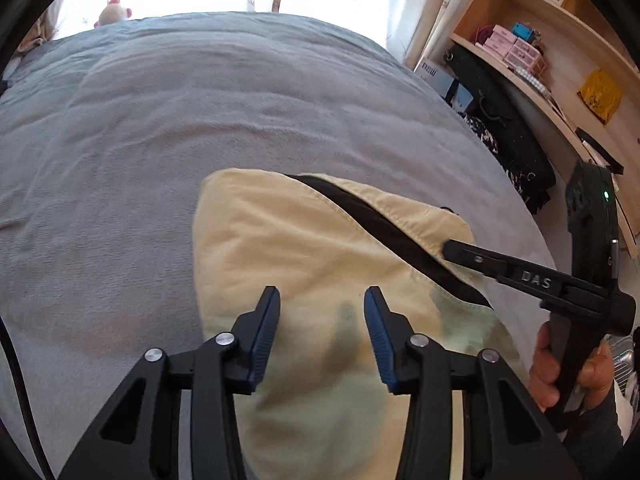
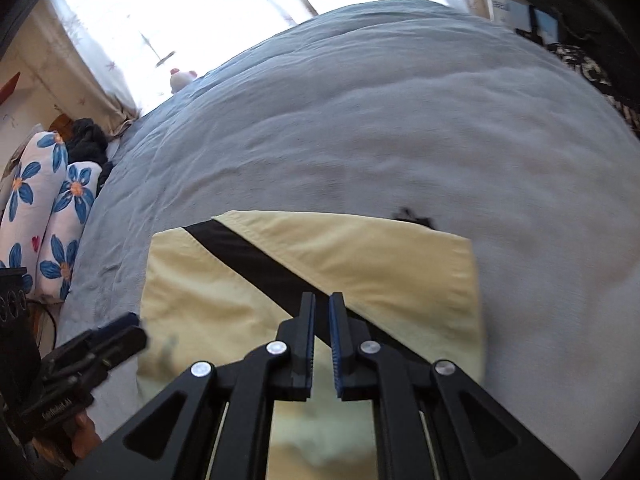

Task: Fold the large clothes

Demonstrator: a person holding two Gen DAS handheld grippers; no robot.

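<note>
A pale yellow garment (image 1: 320, 240) with a black diagonal stripe (image 1: 372, 220) lies folded flat on the grey bed cover (image 1: 200, 112). My left gripper (image 1: 322, 296) hovers over its near part, jaws open, with nothing between the blue pads. My right gripper (image 1: 448, 246) reaches in from the right, its tip over the garment's right edge by the stripe. In the right wrist view the garment (image 2: 380, 264) lies below my right gripper (image 2: 322, 298), whose jaws stand almost together with no cloth between them. My left gripper (image 2: 120, 332) shows blurred at the garment's left edge.
The grey bed cover (image 2: 360, 120) stretches far beyond the garment. Floral pillows (image 2: 44, 216) lie off its left side. A plush toy (image 1: 114, 10) sits at the far edge by the curtains. Wooden shelves (image 1: 532, 52) and a black bag (image 1: 500, 120) stand right of the bed.
</note>
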